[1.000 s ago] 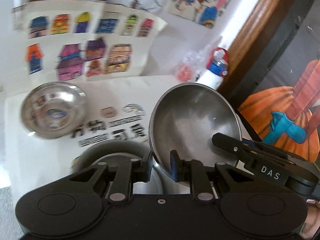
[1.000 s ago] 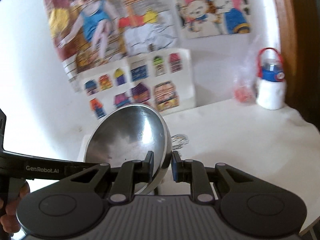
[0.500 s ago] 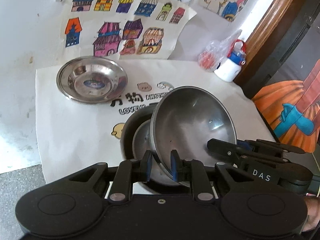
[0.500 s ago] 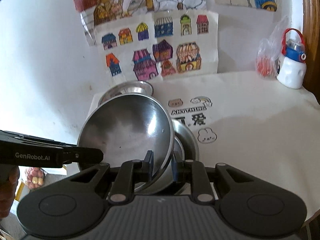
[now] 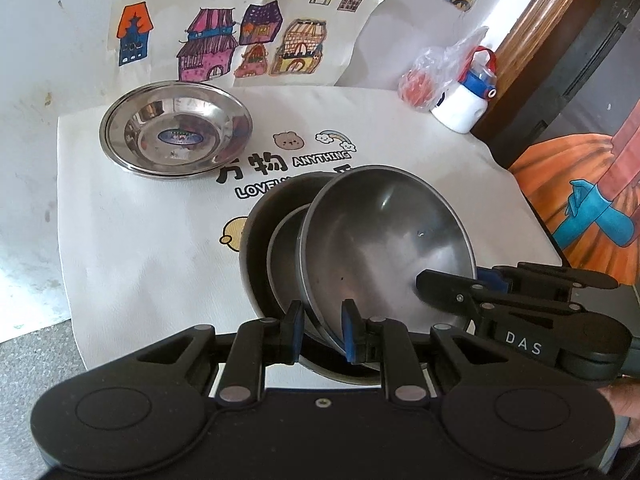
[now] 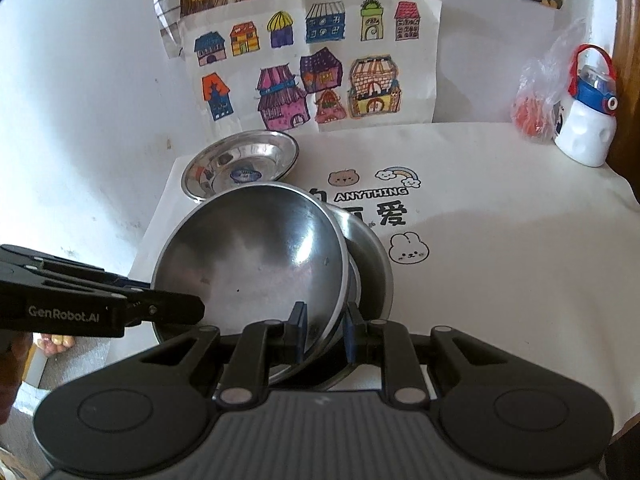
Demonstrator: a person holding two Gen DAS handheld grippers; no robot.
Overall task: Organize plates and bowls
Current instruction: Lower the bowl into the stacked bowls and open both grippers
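A steel bowl [image 5: 384,240] is held by both grippers over a stack of bowls [image 5: 276,248] on the white mat. My left gripper [image 5: 320,330] straddles its near rim with the jaws slightly apart. My right gripper [image 6: 323,332] straddles the opposite rim [image 6: 340,280], jaws also slightly apart. The bowl [image 6: 248,256] is tilted and rests into the lower bowls [image 6: 372,256]. A stack of shallow steel plates [image 5: 176,134] sits at the mat's far left and also shows in the right wrist view [image 6: 240,162].
A white bottle with blue and red lid [image 5: 466,102] and a plastic bag with red contents [image 5: 424,76] stand at the far right by the wall. Drawings hang on the wall [image 6: 312,72]. The mat's right edge [image 5: 536,216] drops off.
Both grippers lowered the bowl from mid-air down into the stack of bowls on the mat. Both sets of jaws have widened a little around its rim.
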